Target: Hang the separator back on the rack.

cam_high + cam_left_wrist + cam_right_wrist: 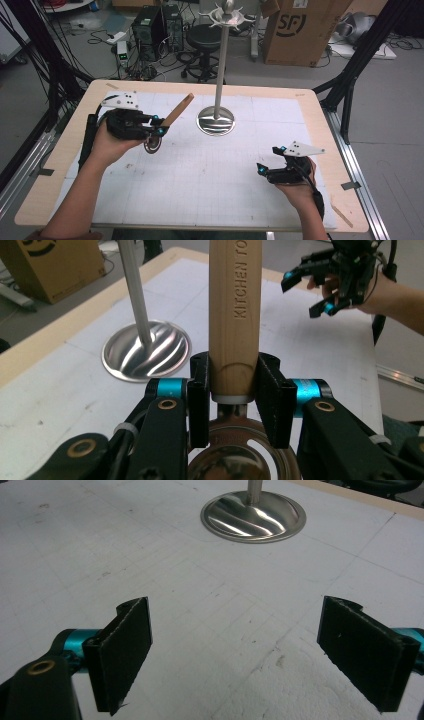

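Left gripper (233,390) clamps a wooden-handled utensil (234,315) — perhaps a strainer; right gripper (260,650) gapes empty.

Even overhead light, soft shadows; glare on steel stand base (253,516); near jaws slightly blurred.

Smooth matt wooden handle (234,315) at frame centre; glossy polished metal stand base (146,350) left of it; rough matt black fingers (126,650) lower left.
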`<state>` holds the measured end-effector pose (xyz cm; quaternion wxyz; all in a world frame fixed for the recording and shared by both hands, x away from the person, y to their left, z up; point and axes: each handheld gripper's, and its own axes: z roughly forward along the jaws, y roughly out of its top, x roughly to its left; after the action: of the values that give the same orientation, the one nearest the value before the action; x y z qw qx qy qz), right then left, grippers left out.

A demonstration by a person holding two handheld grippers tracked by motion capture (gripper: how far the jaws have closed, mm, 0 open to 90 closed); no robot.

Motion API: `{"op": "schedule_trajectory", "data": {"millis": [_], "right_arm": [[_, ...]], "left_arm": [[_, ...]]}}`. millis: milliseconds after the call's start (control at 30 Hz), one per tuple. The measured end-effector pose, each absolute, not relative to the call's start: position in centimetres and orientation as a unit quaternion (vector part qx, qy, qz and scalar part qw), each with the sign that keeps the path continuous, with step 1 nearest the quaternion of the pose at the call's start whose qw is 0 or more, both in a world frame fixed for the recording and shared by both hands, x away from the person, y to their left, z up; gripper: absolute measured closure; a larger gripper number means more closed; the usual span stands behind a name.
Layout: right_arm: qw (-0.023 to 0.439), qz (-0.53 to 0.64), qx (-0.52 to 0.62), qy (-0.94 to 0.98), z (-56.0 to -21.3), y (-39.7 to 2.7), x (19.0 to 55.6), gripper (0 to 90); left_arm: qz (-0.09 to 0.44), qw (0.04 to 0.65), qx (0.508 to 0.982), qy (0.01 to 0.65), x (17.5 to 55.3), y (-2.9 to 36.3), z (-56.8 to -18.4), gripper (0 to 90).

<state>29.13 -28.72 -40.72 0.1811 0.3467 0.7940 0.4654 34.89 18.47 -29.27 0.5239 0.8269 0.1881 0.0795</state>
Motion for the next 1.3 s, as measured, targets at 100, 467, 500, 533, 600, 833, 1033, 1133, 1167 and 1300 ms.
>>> {"op": "schedule_trajectory", "data": {"millis": [100,467,500,533,600,833,1033,1133,1167,1300], "right_arm": [[0.18,0.466,0.347,0.793,-40.7,-28.7,29.1,13.1],[0.18,0.466,0.348,0.793,-40.7,-28.8,29.1,13.1],[0.179,0.467,0.349,0.793,-40.7,-28.8,29.1,13.0],[0.18,0.466,0.348,0.793,-40.7,-28.8,29.1,13.1],[0.18,0.466,0.349,0.793,-40.7,-28.8,29.1,13.0],[0.179,0.466,0.349,0.793,-40.7,-28.8,29.1,13.1],[0.178,0.467,0.35,0.792,-40.7,-28.9,29.1,13.1],[0.179,0.467,0.349,0.793,-40.7,-28.9,29.1,13.1],[0.179,0.467,0.349,0.793,-40.7,-28.9,29.1,13.0],[0.18,0.466,0.35,0.792,-40.7,-28.9,29.1,13.1]], "left_arm": [[0.084,0.529,0.824,0.187,35.3,18.4,-28.5,69.3],[0.096,0.538,0.817,0.187,36.4,17.8,-26.8,69.3],[0.096,0.539,0.815,0.189,36.5,17.7,-26.7,69.3],[0.095,0.54,0.815,0.187,36.6,17.6,-26.5,69.3],[0.097,0.542,0.814,0.186,36.9,17.5,-26.1,69.3],[0.096,0.56,0.802,0.186,37.6,17.3,-25.1,69.3],[0.102,0.566,0.796,0.188,38.1,17.0,-24.6,69.4],[0.104,0.567,0.795,0.188,38.3,16.8,-24.3,69.3],[0.105,0.568,0.794,0.19,38.4,16.7,-24.2,69.4],[0.106,0.578,0.786,0.189,38.8,16.6,-23.5,69.4]]}}
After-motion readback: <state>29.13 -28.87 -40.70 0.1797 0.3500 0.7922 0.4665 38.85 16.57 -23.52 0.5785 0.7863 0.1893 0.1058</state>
